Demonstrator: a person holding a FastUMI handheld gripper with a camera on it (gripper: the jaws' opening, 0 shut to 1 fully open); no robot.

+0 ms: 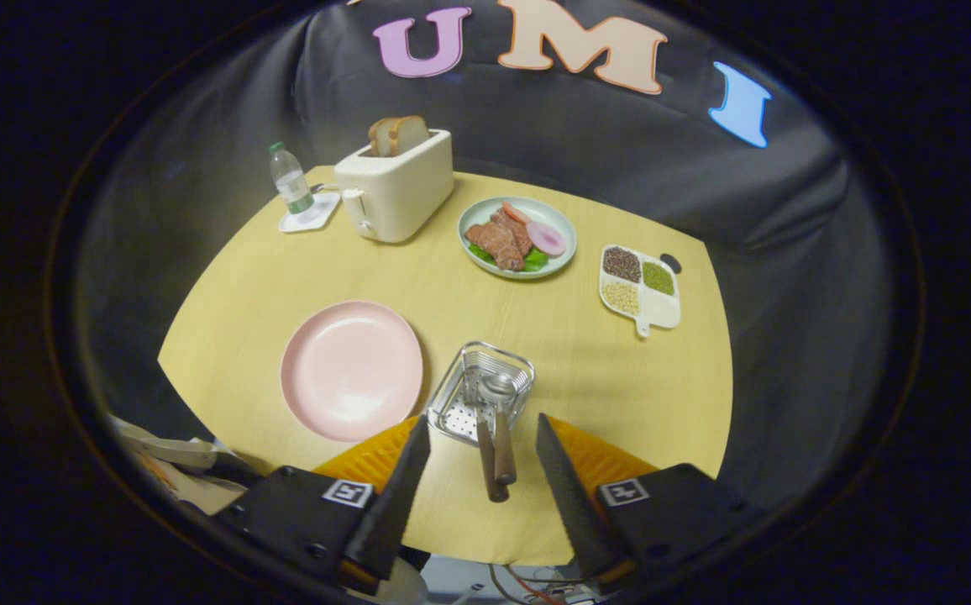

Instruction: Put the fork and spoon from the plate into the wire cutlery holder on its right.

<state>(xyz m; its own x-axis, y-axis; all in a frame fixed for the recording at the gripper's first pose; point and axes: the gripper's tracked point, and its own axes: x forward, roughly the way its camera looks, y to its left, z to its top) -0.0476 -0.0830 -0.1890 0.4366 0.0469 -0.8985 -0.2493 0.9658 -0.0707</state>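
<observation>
The pink plate lies bare on the yellow table, left of the wire cutlery holder. Two utensils with brown handles rest in the holder: the spoon with its bowl inside the basket, and the fork beside it, its head among the wires. Both handles stick out over the holder's near rim toward me. My gripper is open, fingers apart on either side of the handles, touching neither.
Farther back stand a cream toaster with bread, a water bottle on a small white tray, a plate of food and a divided dish of beans. The table's near edge lies just below my fingers.
</observation>
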